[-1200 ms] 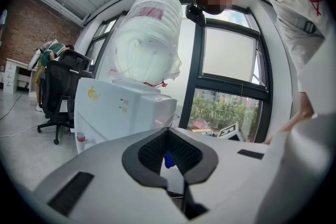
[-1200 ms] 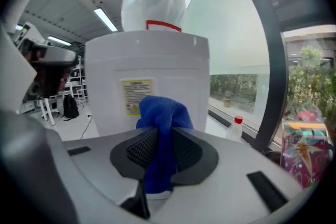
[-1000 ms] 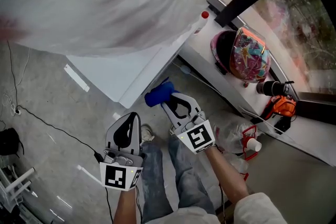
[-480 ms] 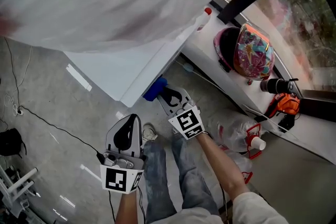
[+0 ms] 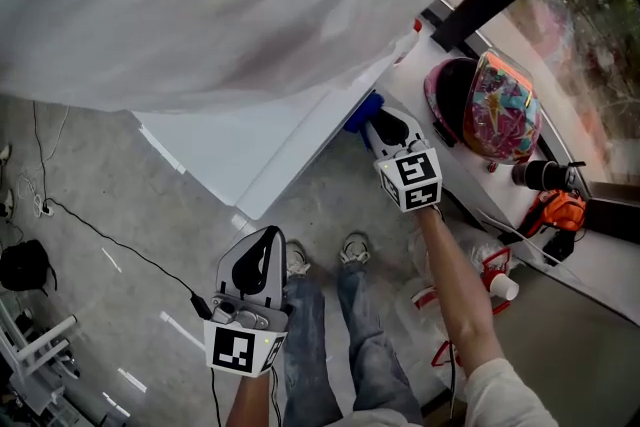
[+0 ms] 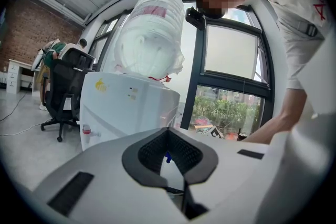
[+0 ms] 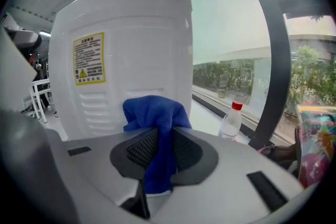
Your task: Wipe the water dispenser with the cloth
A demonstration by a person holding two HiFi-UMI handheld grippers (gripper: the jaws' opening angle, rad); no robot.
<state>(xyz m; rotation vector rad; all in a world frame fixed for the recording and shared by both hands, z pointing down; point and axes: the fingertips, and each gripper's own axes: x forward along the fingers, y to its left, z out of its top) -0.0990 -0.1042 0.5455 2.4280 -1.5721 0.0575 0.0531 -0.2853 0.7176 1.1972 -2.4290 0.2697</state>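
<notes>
The white water dispenser [image 5: 255, 140] stands under its plastic-wrapped bottle [image 5: 200, 5]. My right gripper [image 5: 380, 119] is shut on the blue cloth [image 5: 361, 111], which presses against the dispenser's far corner beside the window sill. In the right gripper view the cloth [image 7: 155, 118] bulges out of the jaws just in front of the dispenser's panel with the yellow label [image 7: 88, 59]. My left gripper [image 5: 266, 235] hangs low over the floor, apart from the dispenser, jaws together and holding nothing. The left gripper view faces the dispenser's front [image 6: 131, 105] with its red tap [image 6: 87, 131].
On the white sill [image 5: 580, 260] lie a colourful helmet [image 5: 495, 105], a camera [image 5: 540, 175] and an orange tool [image 5: 560, 210]. A red-capped bottle [image 7: 231, 120] stands near the cloth. A black cable [image 5: 110, 240] crosses the floor; an office chair [image 6: 63, 92] stands behind.
My right gripper carried the blue cloth up and away along the dispenser's side, from its near corner to the corner by the sill. My left gripper stayed low.
</notes>
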